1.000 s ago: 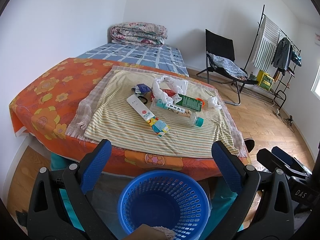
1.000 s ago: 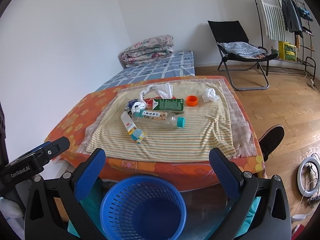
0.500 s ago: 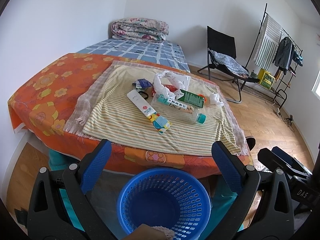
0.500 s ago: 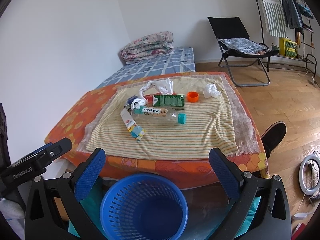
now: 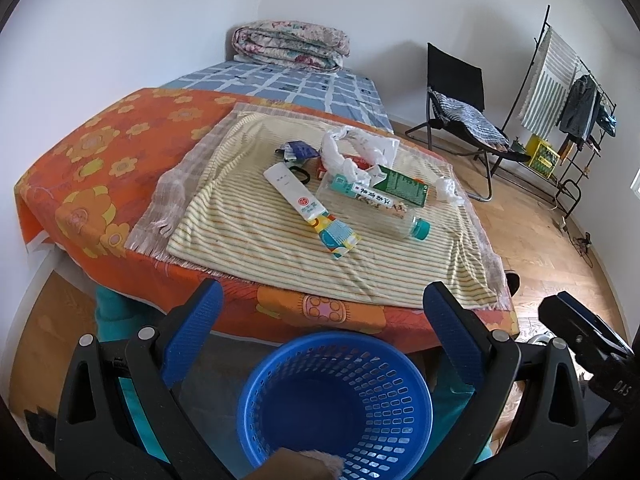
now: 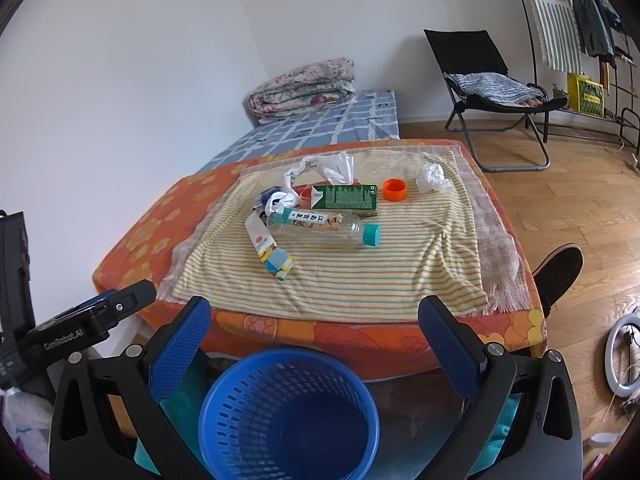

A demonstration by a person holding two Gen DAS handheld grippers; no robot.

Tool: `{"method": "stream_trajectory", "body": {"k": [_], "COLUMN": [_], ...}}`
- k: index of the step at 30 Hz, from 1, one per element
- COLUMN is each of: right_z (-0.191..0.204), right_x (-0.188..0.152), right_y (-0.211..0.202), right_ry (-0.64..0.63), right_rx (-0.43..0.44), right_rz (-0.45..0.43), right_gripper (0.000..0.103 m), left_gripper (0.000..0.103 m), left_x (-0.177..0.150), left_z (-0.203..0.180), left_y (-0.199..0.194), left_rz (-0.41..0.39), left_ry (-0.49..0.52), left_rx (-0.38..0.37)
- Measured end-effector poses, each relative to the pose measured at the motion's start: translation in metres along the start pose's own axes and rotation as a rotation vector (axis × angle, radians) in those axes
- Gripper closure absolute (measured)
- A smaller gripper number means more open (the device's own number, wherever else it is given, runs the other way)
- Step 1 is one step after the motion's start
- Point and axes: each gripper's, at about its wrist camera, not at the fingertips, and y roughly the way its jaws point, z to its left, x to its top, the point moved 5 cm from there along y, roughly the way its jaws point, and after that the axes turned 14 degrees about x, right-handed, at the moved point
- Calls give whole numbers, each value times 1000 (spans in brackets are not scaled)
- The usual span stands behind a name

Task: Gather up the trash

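Note:
Trash lies on a striped cloth (image 5: 256,236) on the table: a clear bottle with a teal cap (image 5: 380,212) (image 6: 320,226), a green carton (image 5: 402,189) (image 6: 344,197), a white tube (image 5: 308,208) (image 6: 268,246), a white plastic bag (image 5: 352,152) (image 6: 324,168), a crumpled tissue (image 5: 448,191) (image 6: 431,178) and an orange cap (image 6: 395,190). A blue basket (image 5: 336,400) (image 6: 288,412) stands on the floor in front of the table. My left gripper (image 5: 320,300) and right gripper (image 6: 316,316) are open and empty, above the basket, short of the table.
The table has an orange flowered cover (image 5: 92,168). A bed with a folded quilt (image 5: 292,46) lies behind. A black folding chair (image 6: 492,92) and a clothes rack (image 5: 568,92) stand at the right. A shoe (image 6: 560,272) and a ring light (image 6: 624,356) are on the wooden floor.
Both grippers have risen and moved a little toward the table, so the trash looks nearer and lower in view. Nothing on the table has moved.

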Motion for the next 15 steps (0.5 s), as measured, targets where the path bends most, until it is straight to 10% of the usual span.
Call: {"method": "stream_trajectory", "body": {"k": [15], "right_z": [-34], "right_x": [26], "right_y": [19], "right_ry": [-25], "right_rx": [-15], "right_rz": [-14], "right_gripper": [1], "left_gripper": [1], "left_x": [13], "left_z": [-10], "left_y": [62], "left_rz": [123], "left_ry": [6], "left_rx": [-63]}}
